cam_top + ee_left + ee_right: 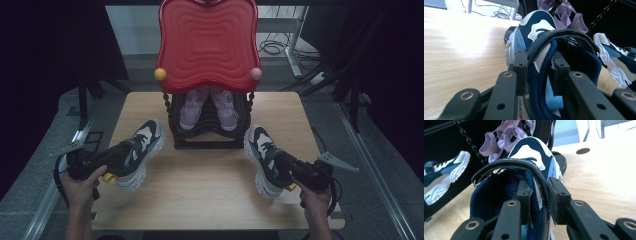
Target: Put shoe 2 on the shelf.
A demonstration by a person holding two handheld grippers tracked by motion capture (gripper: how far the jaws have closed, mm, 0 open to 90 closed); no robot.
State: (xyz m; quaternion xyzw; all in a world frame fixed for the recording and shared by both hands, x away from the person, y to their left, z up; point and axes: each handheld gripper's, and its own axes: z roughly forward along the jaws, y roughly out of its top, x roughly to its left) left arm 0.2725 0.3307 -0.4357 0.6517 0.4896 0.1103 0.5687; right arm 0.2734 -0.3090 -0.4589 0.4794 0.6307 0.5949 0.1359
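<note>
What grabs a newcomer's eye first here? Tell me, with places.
The wavy red plastic rack top looms at the table's far edge, with pale pink sandals on the black shelf beneath. Nearer, the left gripper and right gripper each clamp a navy-and-white sneaker's collar on the light wooden table.

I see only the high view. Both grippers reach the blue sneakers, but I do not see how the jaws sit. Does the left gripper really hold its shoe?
Observer: Yes. In the left gripper view, the left gripper clamps the side wall of the left sneaker at the collar, one jaw inside the shoe and one outside.
Operator: And the right one?
Observer: The same. The right gripper pinches the collar wall and strap of the right sneaker, one jaw inside.
Operator: Are the straps fastened?
Observer: On both shoes the dark strap arches loosely over the opening; I cannot tell whether it is fastened.
</note>
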